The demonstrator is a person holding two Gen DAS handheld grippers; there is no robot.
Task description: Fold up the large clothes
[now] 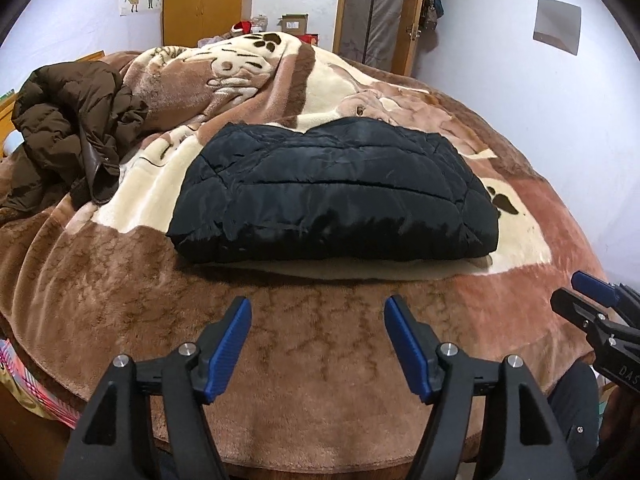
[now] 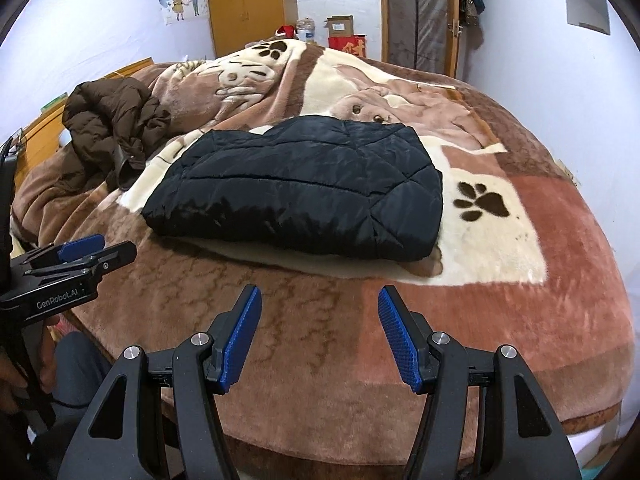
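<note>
A black quilted jacket [image 1: 336, 188] [image 2: 300, 188] lies folded into a thick rectangle on the bed's plush brown and cream blanket [image 1: 320, 360] [image 2: 480, 320]. My left gripper [image 1: 318, 312] hovers over the blanket's near edge, short of the jacket, open with nothing between its blue pads. My right gripper [image 2: 320, 300] is also open and empty, level with it and to its right. Each gripper shows at the edge of the other's view: the right one [image 1: 592, 296] and the left one [image 2: 86, 252].
A crumpled brown puffer coat [image 1: 76, 120] [image 2: 116, 128] lies at the bed's far left. A wooden wardrobe [image 2: 248, 4], cardboard boxes [image 2: 340, 28] and a door [image 2: 420, 12] stand behind the bed. A person's dark-trousered legs [image 2: 76, 364] show at the bed's near edge.
</note>
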